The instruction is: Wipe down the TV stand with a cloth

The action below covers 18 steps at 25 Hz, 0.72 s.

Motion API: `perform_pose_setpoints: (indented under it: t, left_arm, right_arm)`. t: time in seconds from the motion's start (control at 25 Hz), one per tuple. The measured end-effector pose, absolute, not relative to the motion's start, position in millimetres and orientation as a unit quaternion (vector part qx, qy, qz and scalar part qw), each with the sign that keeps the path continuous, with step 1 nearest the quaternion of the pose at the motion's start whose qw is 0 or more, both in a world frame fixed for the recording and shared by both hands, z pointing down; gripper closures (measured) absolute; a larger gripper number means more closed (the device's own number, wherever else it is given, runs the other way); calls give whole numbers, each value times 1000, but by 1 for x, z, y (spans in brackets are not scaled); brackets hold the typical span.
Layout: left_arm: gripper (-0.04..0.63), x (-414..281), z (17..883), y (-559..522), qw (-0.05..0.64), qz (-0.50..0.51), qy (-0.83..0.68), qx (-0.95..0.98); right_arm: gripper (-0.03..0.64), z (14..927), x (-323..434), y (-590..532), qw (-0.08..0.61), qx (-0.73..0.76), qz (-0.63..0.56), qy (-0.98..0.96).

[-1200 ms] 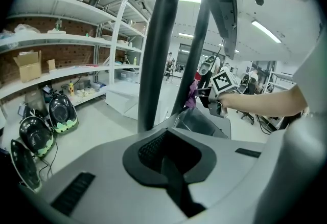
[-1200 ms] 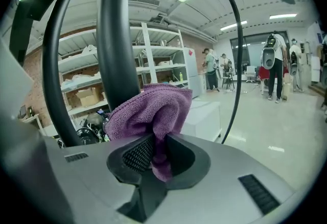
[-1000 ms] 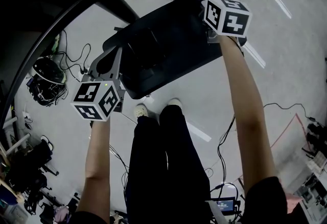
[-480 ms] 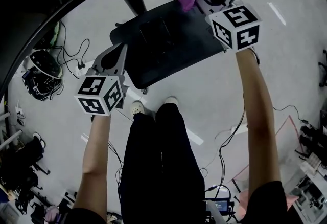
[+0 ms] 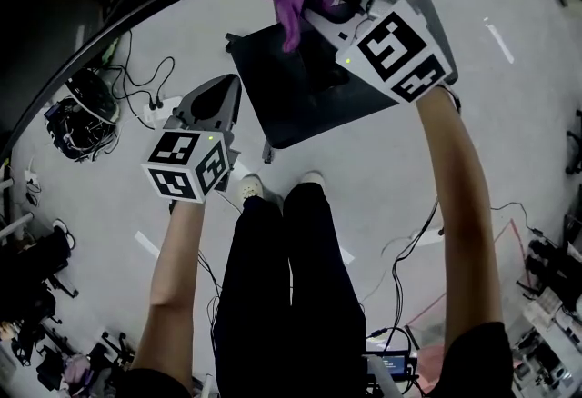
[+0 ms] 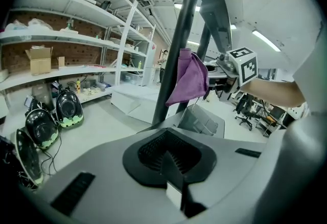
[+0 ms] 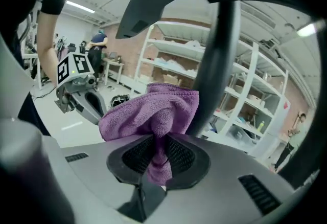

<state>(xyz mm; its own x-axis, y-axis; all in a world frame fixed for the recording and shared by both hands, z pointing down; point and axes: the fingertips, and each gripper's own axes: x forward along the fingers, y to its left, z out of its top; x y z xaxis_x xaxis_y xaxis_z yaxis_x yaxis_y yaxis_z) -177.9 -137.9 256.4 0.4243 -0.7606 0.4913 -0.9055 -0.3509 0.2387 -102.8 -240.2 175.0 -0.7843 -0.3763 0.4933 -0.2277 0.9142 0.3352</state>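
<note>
Right gripper [image 7: 157,161]: fingers clamped on a purple cloth [image 7: 153,113], held just beside the pole of the TV stand [image 7: 219,64]. Left gripper [image 6: 168,159]: fingers closed together, nothing between them.

A pale grey floor [image 5: 400,169] carries everything. On it sits the dark, flat base of the TV stand [image 5: 305,96], with a small foot showing under its near corner. The person's light shoes [image 5: 250,194] stand just beside that corner. To the left, black cables [image 5: 136,92] loop over the floor next to a heap of dark gear [image 5: 80,119]. This is probably the helmets [image 6: 41,128] seen in the left gripper view, though the head view is too dim to be sure. White tape strips [image 5: 145,244] mark the floor, and a thin black cord [image 5: 405,246] trails on the right. White shelves [image 6: 76,39] stand along the wall, one holding a cardboard box [image 6: 41,59].
</note>
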Motion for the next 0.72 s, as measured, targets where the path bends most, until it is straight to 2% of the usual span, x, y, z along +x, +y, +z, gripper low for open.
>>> perform_pose_setpoints:
  t: [0.44,0.72]
  left_arm:
    - [588,-235,272,-133,263,141,-530,794]
    - [588,-276,286,-121,275,152,-542,779]
  right_arm:
    - [535,249,-198,-186,478,31,-262,-838]
    - [537,300,-220,-172,580,-39,-337,-741]
